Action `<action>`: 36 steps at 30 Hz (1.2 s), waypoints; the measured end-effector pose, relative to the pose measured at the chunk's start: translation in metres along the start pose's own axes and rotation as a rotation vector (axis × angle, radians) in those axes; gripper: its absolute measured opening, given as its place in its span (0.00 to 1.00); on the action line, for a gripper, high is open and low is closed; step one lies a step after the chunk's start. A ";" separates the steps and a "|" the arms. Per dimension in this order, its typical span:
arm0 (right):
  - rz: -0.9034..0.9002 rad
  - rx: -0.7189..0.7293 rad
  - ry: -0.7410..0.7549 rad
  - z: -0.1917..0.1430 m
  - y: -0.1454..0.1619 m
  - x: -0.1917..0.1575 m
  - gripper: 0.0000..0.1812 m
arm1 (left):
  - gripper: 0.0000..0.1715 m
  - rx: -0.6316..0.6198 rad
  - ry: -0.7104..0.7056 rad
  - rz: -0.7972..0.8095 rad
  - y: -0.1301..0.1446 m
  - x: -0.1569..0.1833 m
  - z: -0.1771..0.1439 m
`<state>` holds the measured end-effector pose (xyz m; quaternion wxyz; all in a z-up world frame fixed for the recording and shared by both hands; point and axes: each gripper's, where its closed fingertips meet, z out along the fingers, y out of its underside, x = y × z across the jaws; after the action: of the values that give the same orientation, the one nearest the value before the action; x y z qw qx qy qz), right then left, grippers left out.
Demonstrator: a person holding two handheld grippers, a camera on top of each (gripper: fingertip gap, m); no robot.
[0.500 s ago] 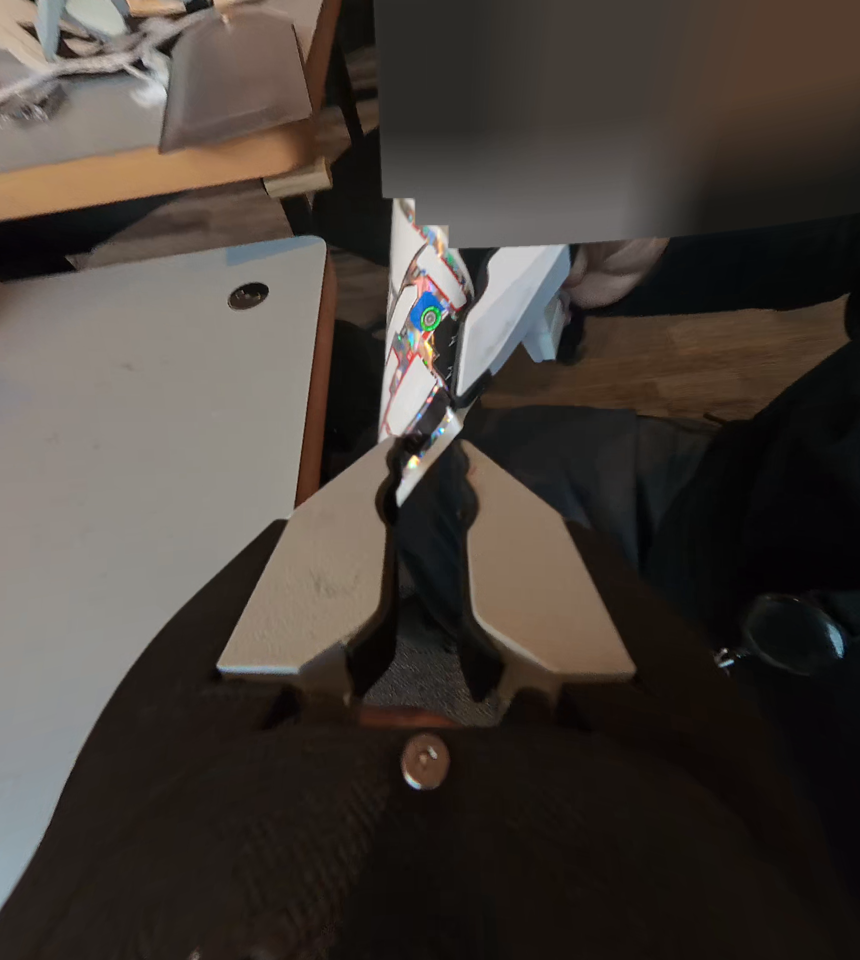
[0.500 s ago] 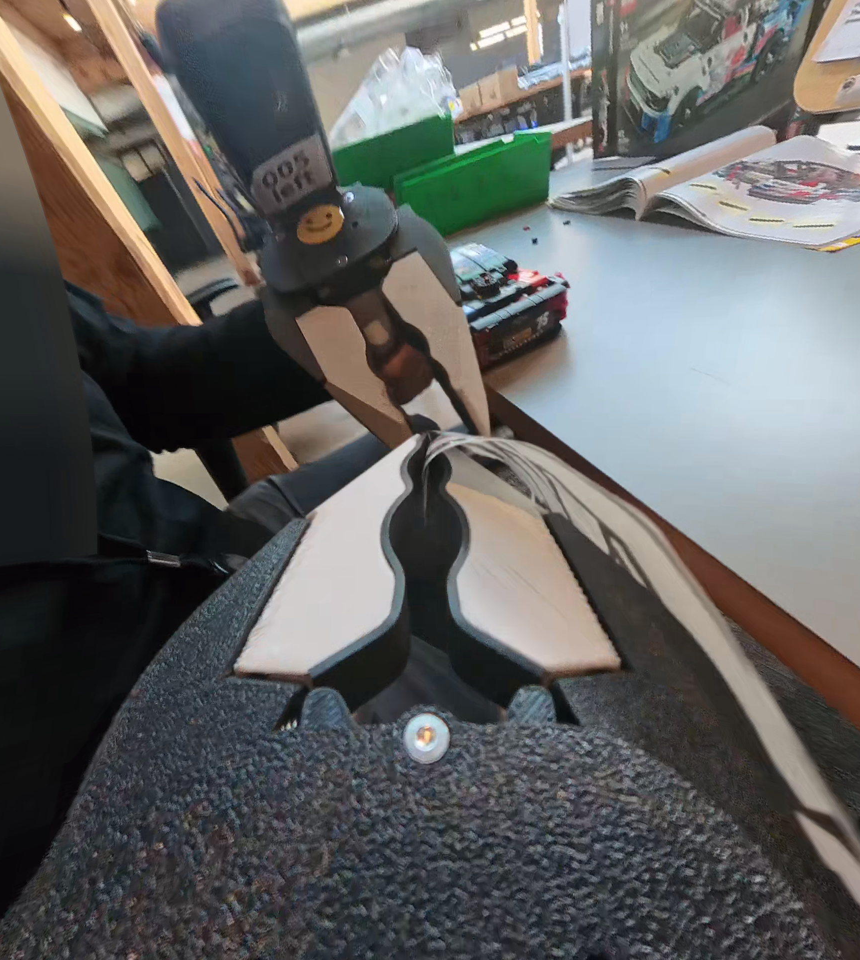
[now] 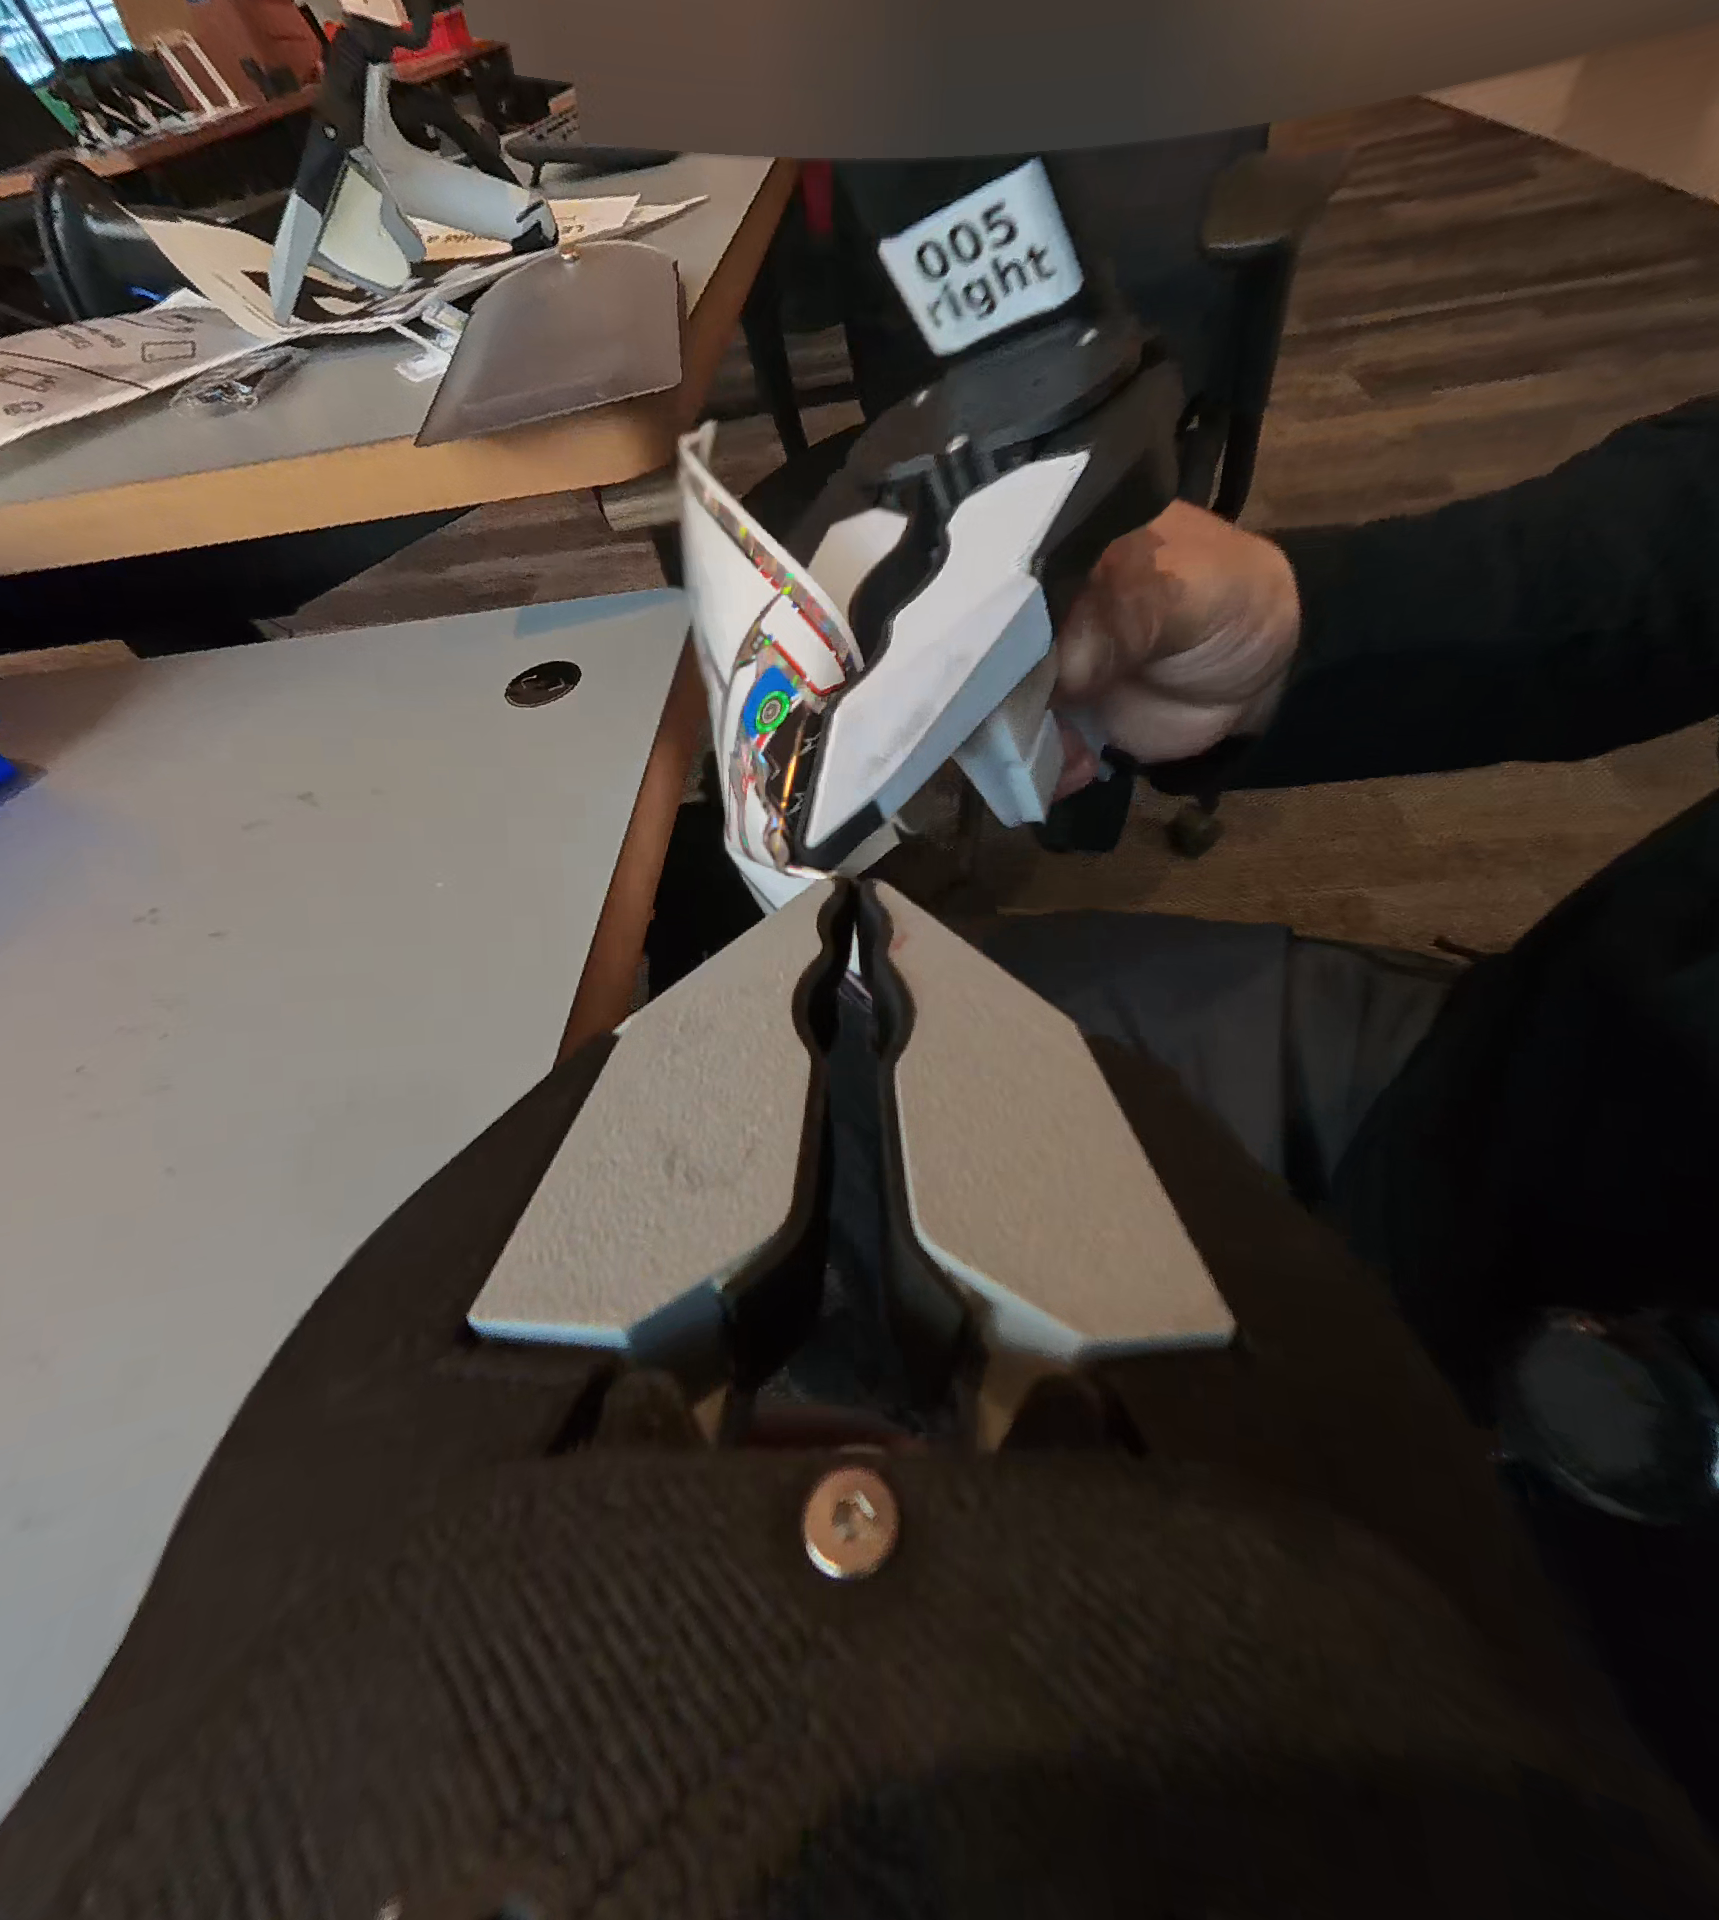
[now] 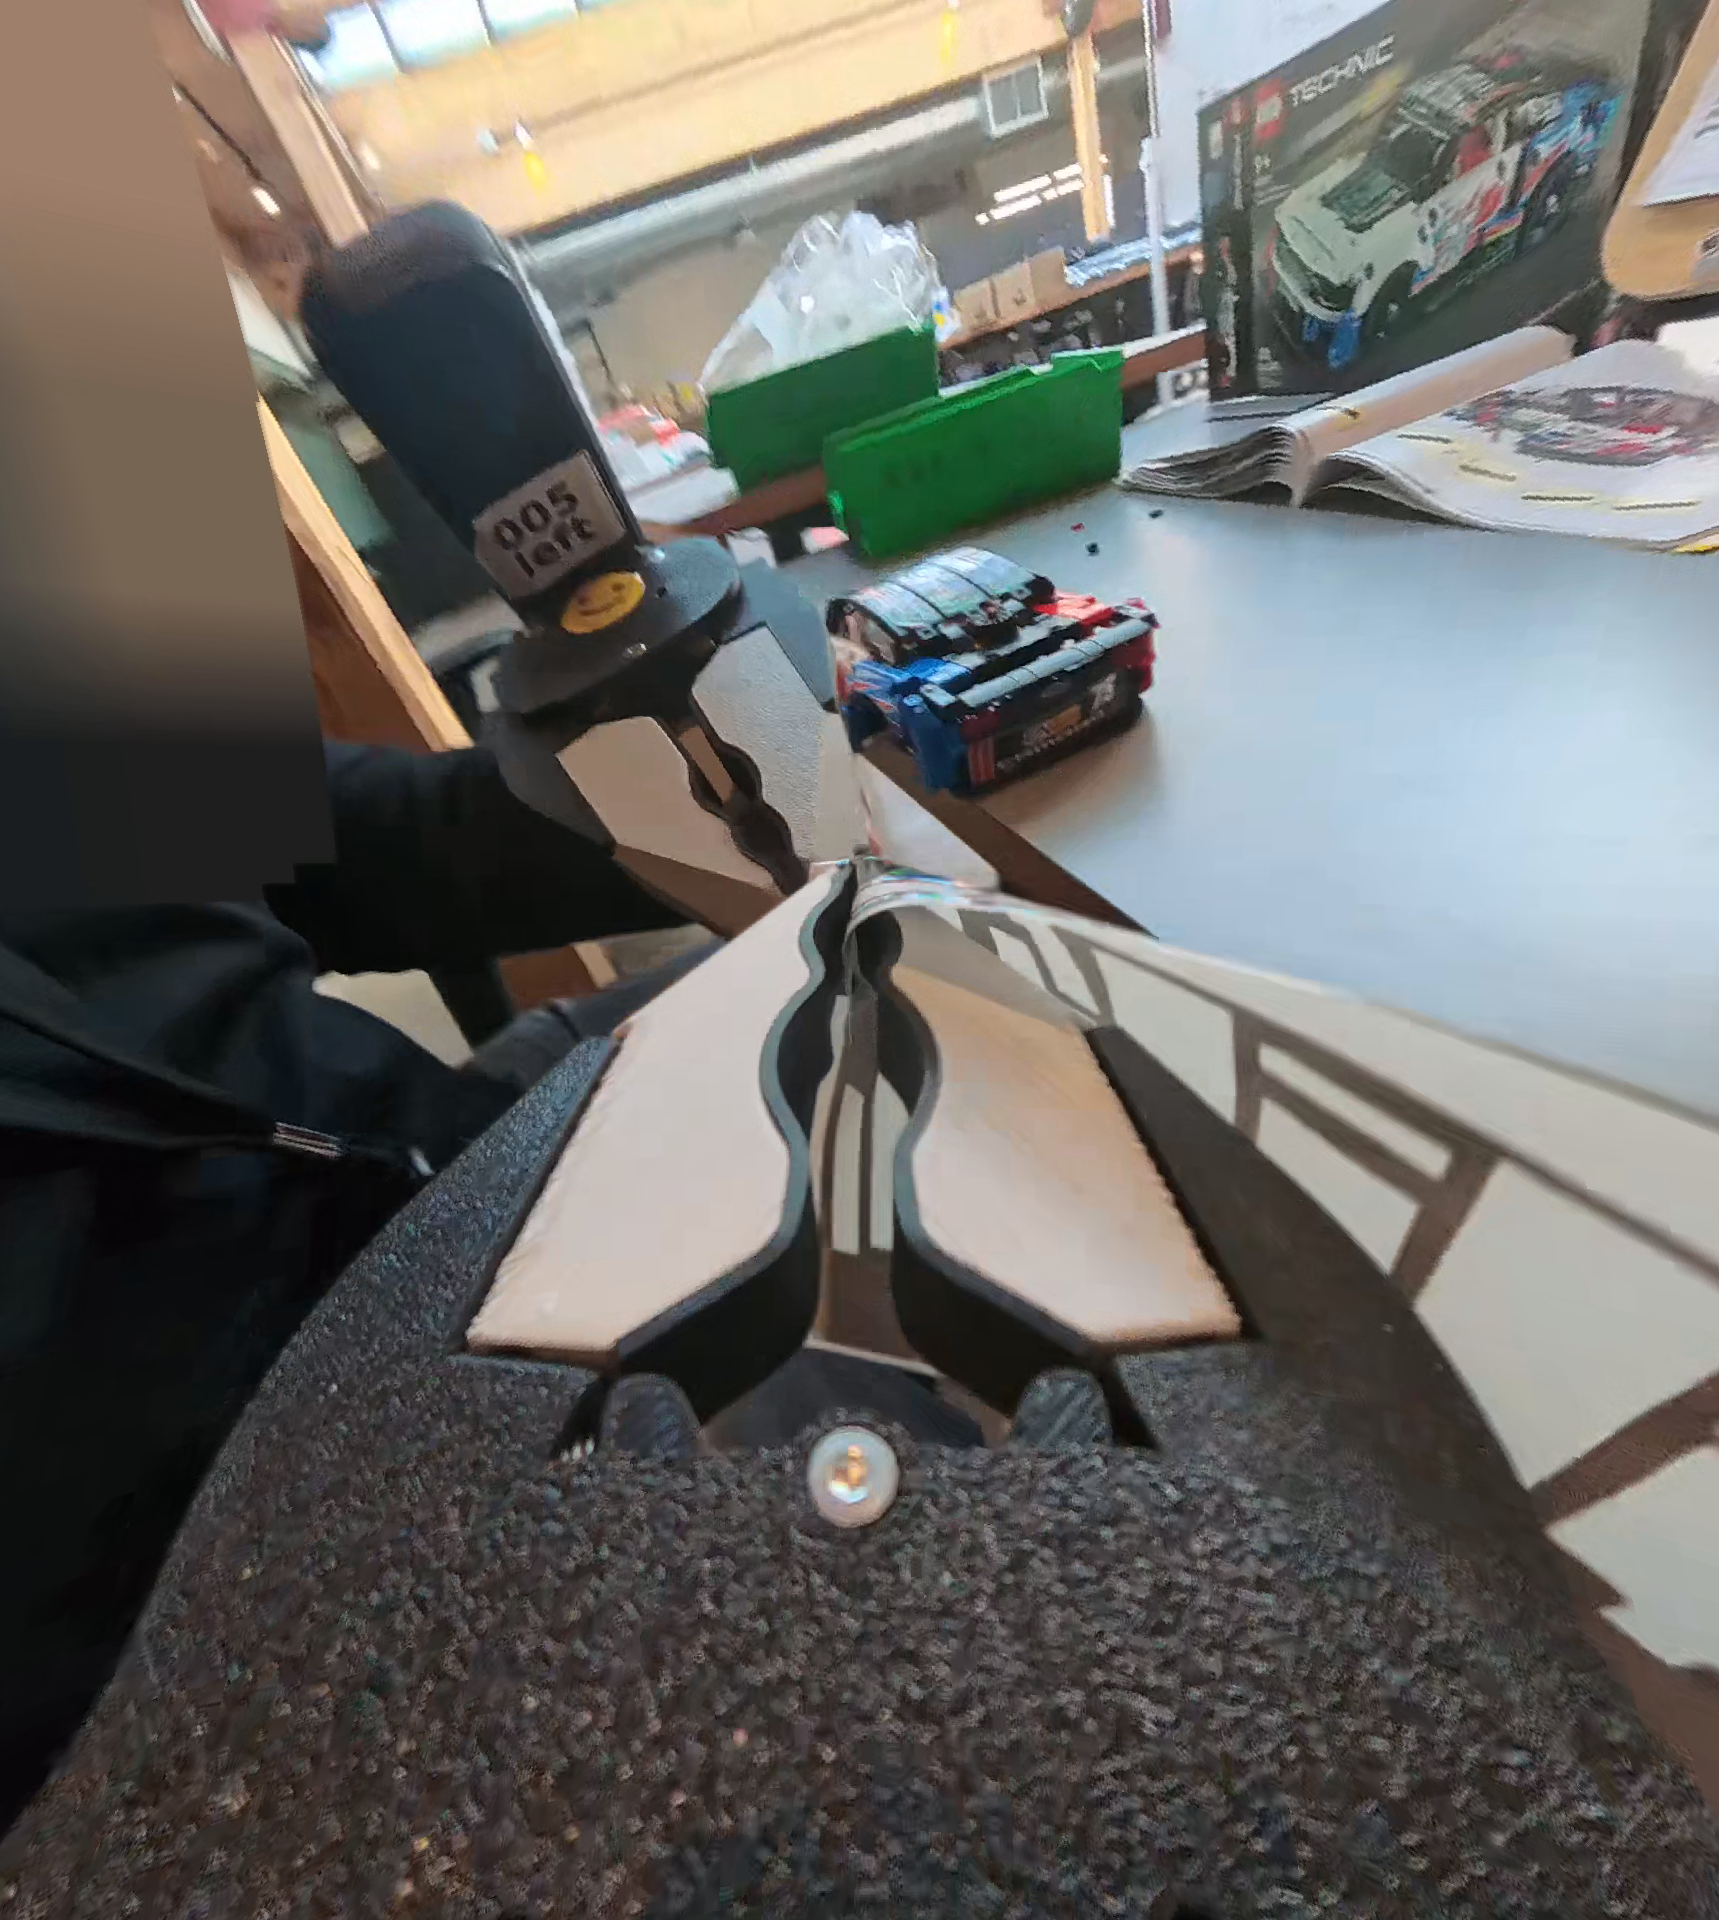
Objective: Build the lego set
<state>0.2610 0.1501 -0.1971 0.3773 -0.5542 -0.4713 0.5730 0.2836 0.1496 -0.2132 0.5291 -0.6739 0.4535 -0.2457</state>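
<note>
Since earlier: left gripper (image 3: 850, 894) fingers narrowed to near-closed at the sticker sheet (image 3: 756, 665) edge; whether they pinch it, cannot tell. Right gripper (image 4: 850, 883) fingers clamped on sheet, held off the desk (image 4: 1457, 810) edge. Car (image 4: 990, 665) on far desk.

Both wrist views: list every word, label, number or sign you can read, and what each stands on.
Writing is not copied out here; these bear it:
White label on the right gripper: legible.
Grey label on the left gripper: legible.
Lego box: large print legible.
Lego car stickers: blurred.
Booklet: too small.
</note>
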 end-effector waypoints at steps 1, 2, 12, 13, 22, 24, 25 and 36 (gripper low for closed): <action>-0.034 -0.022 0.026 0.001 0.002 0.001 0.00 | 0.00 -0.018 -0.009 0.016 0.003 -0.001 0.001; -0.058 -0.038 0.043 0.001 0.004 0.002 0.00 | 0.00 -0.028 -0.012 0.029 0.005 -0.001 0.001; 0.355 0.084 -0.237 -0.005 0.005 -0.006 0.00 | 0.00 0.098 0.037 -0.170 0.001 0.004 0.002; 0.438 0.117 -0.289 -0.007 0.002 -0.006 0.00 | 0.00 0.109 0.004 -0.145 -0.002 0.002 0.003; 0.563 0.052 -0.220 -0.002 0.020 0.011 0.00 | 0.00 -0.056 -0.205 0.166 0.022 -0.008 0.011; 0.412 -0.052 -0.101 0.000 0.030 0.014 0.00 | 0.00 -0.153 -0.265 0.327 0.035 -0.010 0.015; 0.376 -0.067 -0.087 0.000 0.029 0.012 0.00 | 0.00 -0.134 -0.248 0.273 0.033 -0.008 0.015; 0.404 -0.049 -0.123 0.004 0.022 0.005 0.00 | 0.07 0.067 0.066 -0.372 0.014 -0.011 -0.012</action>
<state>0.2584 0.1487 -0.2197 0.2116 -0.6104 -0.3866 0.6581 0.2640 0.1535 -0.2205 0.4813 -0.7198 0.3297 -0.3762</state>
